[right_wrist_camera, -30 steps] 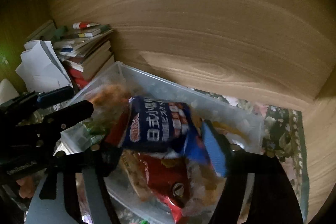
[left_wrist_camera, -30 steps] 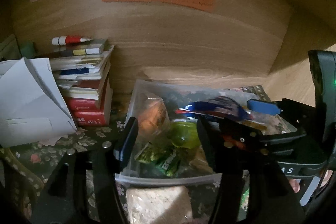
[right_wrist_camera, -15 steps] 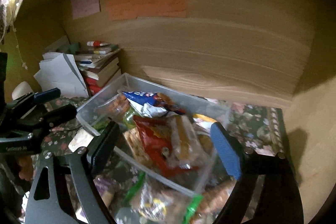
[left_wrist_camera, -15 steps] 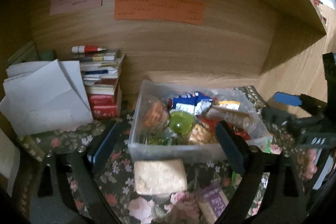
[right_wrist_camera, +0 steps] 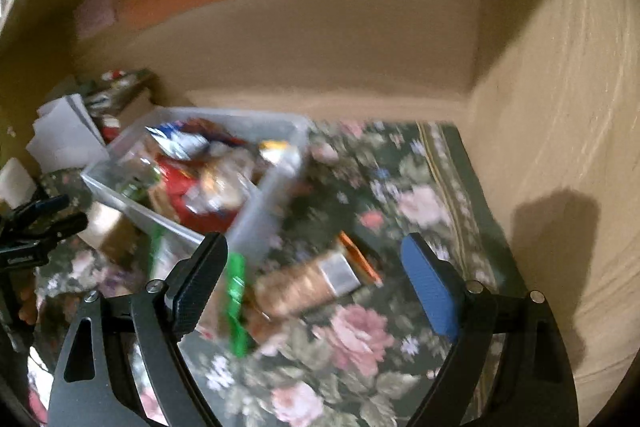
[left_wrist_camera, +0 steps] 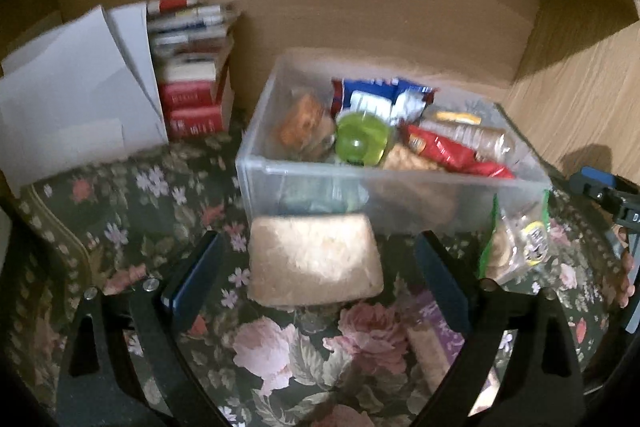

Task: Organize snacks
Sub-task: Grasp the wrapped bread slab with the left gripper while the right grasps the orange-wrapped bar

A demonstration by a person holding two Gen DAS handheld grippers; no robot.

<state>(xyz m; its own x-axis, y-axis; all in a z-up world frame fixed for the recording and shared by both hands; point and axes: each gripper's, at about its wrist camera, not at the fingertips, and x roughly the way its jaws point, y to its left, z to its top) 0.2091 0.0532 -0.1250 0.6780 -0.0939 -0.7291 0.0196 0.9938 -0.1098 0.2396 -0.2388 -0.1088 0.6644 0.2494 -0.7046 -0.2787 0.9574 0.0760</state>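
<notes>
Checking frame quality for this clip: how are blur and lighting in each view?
Left wrist: mild blur, the clear bin and tan snack pack stay readable, dim corners. Right wrist: heavy motion smear over the bin, fingers sharp, a dark shadow on the side wall.

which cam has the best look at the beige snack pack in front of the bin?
Left wrist. The beige snack pack lies whole and unobstructed on the floral cloth, against the clear bin. The right wrist view shows only a blurred sliver at the bin's corner.

Left view faces the bin [left_wrist_camera: 392, 183] from just in front; right view looks from its right; both share it.
</notes>
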